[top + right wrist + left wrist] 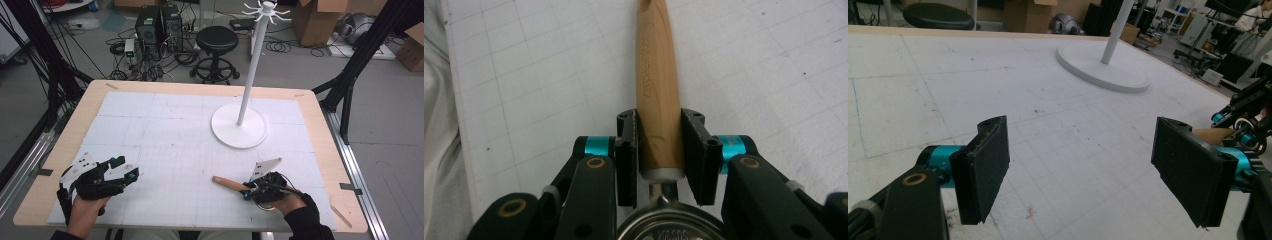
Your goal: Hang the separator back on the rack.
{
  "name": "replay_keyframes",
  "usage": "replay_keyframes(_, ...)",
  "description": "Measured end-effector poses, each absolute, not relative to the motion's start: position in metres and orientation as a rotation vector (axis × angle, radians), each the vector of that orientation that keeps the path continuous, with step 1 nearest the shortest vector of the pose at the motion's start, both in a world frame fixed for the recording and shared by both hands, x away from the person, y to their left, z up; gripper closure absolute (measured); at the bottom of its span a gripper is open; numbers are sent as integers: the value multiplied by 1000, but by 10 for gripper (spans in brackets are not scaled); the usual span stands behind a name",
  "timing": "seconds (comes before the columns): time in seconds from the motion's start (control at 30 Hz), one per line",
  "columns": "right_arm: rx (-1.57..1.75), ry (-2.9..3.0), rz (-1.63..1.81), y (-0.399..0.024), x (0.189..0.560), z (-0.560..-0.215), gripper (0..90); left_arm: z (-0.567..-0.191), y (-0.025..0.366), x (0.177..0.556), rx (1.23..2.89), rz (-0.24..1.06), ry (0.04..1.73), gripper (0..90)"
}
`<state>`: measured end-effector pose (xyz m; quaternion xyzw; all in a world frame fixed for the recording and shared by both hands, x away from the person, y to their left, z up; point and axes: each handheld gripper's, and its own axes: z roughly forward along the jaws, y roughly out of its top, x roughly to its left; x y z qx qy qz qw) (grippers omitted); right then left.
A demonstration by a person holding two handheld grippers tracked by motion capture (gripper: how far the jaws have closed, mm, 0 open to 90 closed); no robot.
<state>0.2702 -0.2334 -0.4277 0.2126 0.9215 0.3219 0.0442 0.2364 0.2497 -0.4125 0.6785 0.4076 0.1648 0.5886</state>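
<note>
— Between the right gripper's [659, 160] jaws: pinching a wooden handle [655, 95], pads pressed against both sides just ahead of the metal collar. Round steel part [669, 227] sitting behind the jaws, close under the camera; looks like a strainer or small ladle, hard to tell which.

— And beyond the jaws?

— Pointing straight ahead, away from the gripper, over the white gridded mat [524, 75]. Seen from the high view, same right gripper [248, 191] holding low near the table's near edge, handle [227, 183] sticking out toward the other hand.

— Left gripper [1078, 170]?

— Spread wide, gripping nothing, hovering over bare mat. Off to its far right, catching a glimpse of the wooden handle's tip [1213, 135]. From above, left gripper [120, 172] sitting well apart from the tool.

— Farther out?

— Ahead of both, standing upright: a white rack [247, 75] with hooks on top, on a round base [239, 132].

— Guessing the tool is going onto a hook. Risks?

— Gripping so near the collar, with the heavier metal end behind: likely pivoting or slipping in the pads once lifted. Also reaching high to thin hooks on a slender pole: bumping it, possibly tipping the rack. Missing the hook, dropping the tool onto the mat.
</note>
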Motion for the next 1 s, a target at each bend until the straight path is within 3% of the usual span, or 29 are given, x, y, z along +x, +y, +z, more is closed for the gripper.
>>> replay_keyframes(0.63,668,2853,1011,-235,271,-430,707,-413,249,237,1586,381,949,239)
replay_keyframes(1.0,714,2754,1242,-247,270,-416,707,-412,247,236,1591,380,941,239)
